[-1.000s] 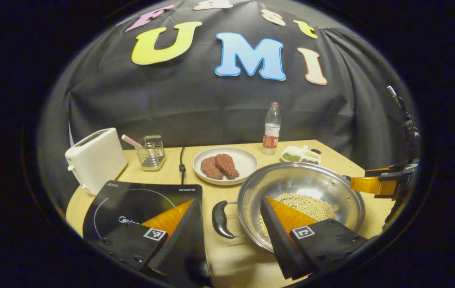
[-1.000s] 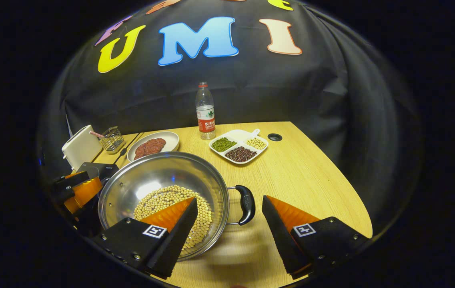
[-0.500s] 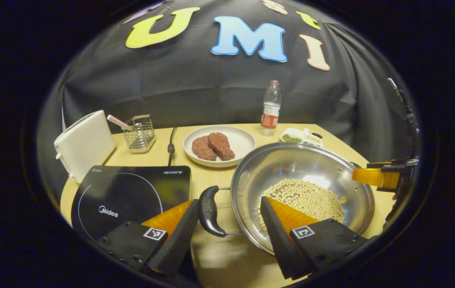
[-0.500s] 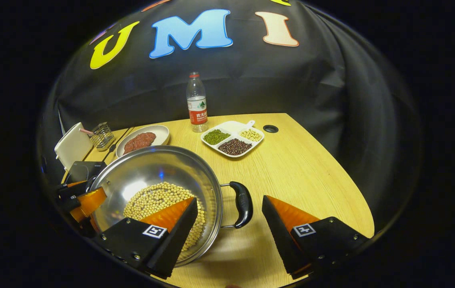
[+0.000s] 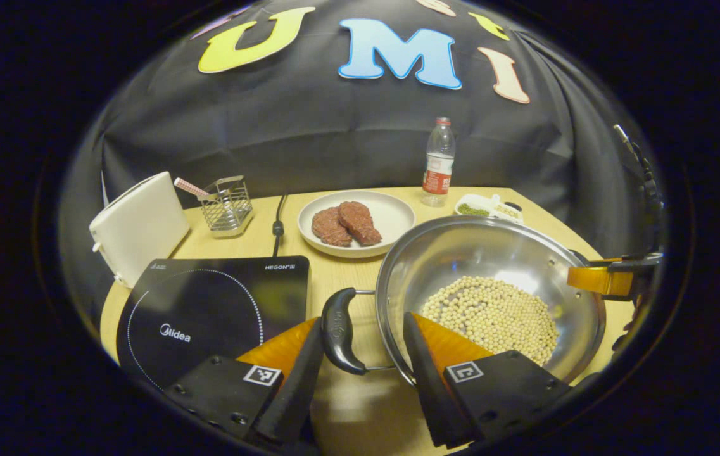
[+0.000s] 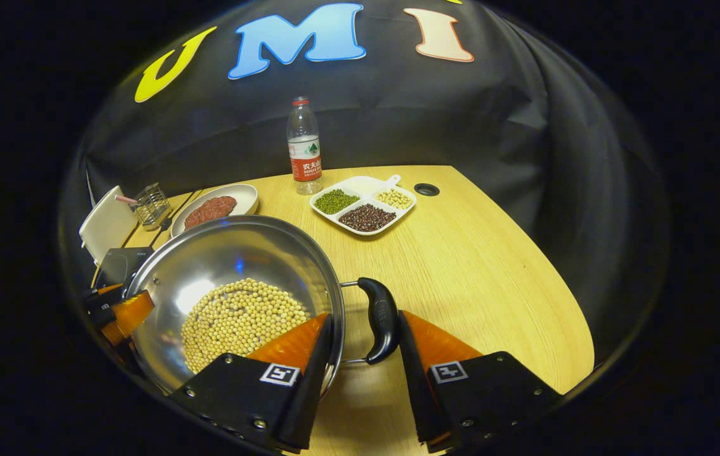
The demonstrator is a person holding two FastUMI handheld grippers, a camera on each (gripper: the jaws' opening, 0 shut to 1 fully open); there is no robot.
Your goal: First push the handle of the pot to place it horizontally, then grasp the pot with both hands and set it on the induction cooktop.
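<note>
The left gripper brackets the pot's near black loop handle; its jaws stand narrowly spread, one finger touching the handle's outer face, the other finger lying over the rim inside the wide, shallow stainless-steel pot, and whether both press cannot be told; the pot's bowl extends forward of the jaws and holds a bed of pale round soybeans; the flat black glass induction cooktop lies just outside the outer finger, beside the pot and apart from it, so the pot is not yet on it; beyond the jaws sit a round cream plate bearing two reddish-brown meat patties, a boxy white toaster, a small wire-mesh basket with a pink stick in it, and a clear plastic water bottle with a red label, all on the light wooden table; across the pot, the right gripper meets the far rim. In the right gripper view the right gripper straddles the pot's opposite black loop handle; its jaws are likewise narrowly spread, the outer finger touching the handle, the inner one over the steel rim above the soybeans, a firm pinch not being certain; forward of the jaws stands a white three-compartment dish of green, dark red and pale beans; beyond the pot's far side the left gripper shows at the rim.
</note>
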